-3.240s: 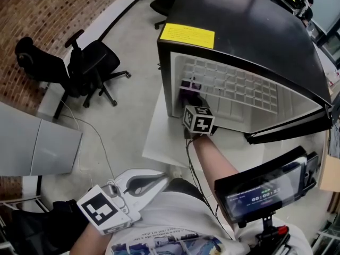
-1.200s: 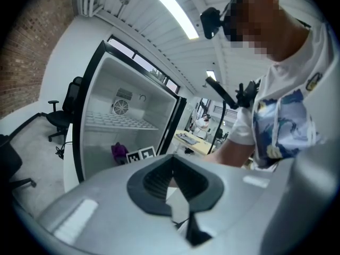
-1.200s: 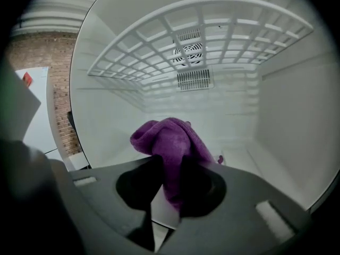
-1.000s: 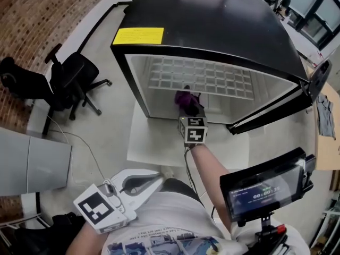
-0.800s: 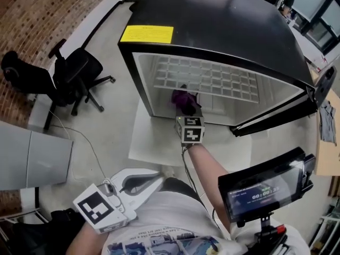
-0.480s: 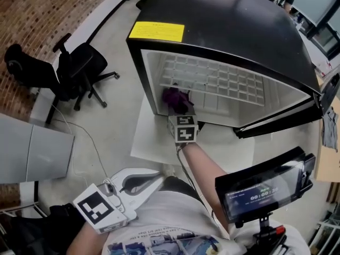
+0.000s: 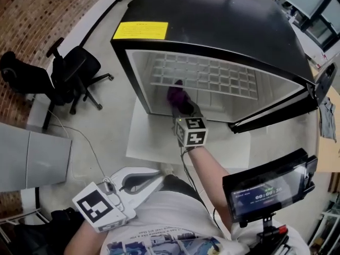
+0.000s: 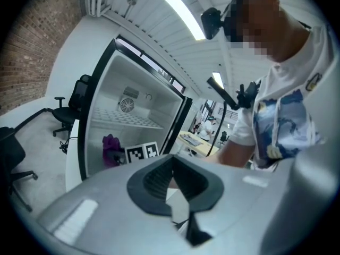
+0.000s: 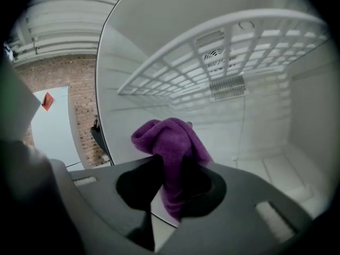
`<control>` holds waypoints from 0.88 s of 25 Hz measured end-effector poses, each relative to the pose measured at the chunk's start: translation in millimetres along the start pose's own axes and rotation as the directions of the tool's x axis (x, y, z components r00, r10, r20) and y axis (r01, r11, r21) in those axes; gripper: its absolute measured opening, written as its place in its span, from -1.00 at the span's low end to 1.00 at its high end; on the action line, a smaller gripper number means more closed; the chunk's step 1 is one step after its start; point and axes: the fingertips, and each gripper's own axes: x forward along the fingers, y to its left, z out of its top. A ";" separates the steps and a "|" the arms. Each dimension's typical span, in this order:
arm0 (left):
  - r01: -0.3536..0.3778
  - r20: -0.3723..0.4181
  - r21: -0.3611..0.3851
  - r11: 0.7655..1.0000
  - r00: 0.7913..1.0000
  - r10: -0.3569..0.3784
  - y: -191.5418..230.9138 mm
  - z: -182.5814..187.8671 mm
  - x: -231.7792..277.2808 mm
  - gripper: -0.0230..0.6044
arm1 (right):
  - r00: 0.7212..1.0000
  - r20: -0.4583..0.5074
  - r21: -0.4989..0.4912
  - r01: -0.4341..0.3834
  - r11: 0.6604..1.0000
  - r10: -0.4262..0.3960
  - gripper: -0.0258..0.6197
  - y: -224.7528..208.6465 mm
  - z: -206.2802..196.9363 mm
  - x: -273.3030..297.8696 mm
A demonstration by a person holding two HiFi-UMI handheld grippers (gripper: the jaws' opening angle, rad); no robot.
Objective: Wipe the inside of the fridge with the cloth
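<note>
A black fridge (image 7: pixel 212 15) stands open, showing a white interior with a white wire shelf (image 7: pixel 207 78). My right gripper (image 7: pixel 183 106) reaches into the lower left of the interior, under the shelf, and is shut on a purple cloth (image 7: pixel 178 95). In the right gripper view the cloth (image 9: pixel 170 142) bunches up out of the jaws of the right gripper (image 9: pixel 172 179), below the shelf (image 9: pixel 223 57) and near the left wall. My left gripper (image 7: pixel 158 178) hangs back by my body, shut and empty. The left gripper view shows the cloth (image 8: pixel 110 149) from afar.
The fridge sits on a white board (image 7: pixel 154 147) on the concrete floor. Its door (image 7: pixel 276 116) hangs open at the right. Two black office chairs (image 7: pixel 74 70) stand left by a brick wall. A grey cabinet (image 7: pixel 32 153) is at the left and a screen device (image 7: pixel 265 187) at the lower right.
My right gripper has swept the cloth sideways in the lower left part of the fridge, toward the left wall and slightly back. The left gripper has stayed put.
</note>
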 end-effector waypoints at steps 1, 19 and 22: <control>0.019 -0.005 0.010 1.000 1.000 -0.019 -1.9 0.1 3.5 -0.91 | 0.999 0.019 0.003 0.025 1.000 -0.025 -0.67 -11.1 5.1 -9.3; 0.186 -0.052 0.031 0.982 0.982 -0.184 -30.5 -4.4 25.3 -0.91 | 0.861 -0.118 -0.224 0.463 0.858 -0.495 -0.67 -165.8 -55.0 -131.8; 0.161 -0.052 0.034 0.986 0.986 -0.160 -25.9 -9.2 18.3 -0.91 | 0.870 -0.130 -0.205 0.446 0.871 -0.476 -0.67 -156.3 -65.5 -124.1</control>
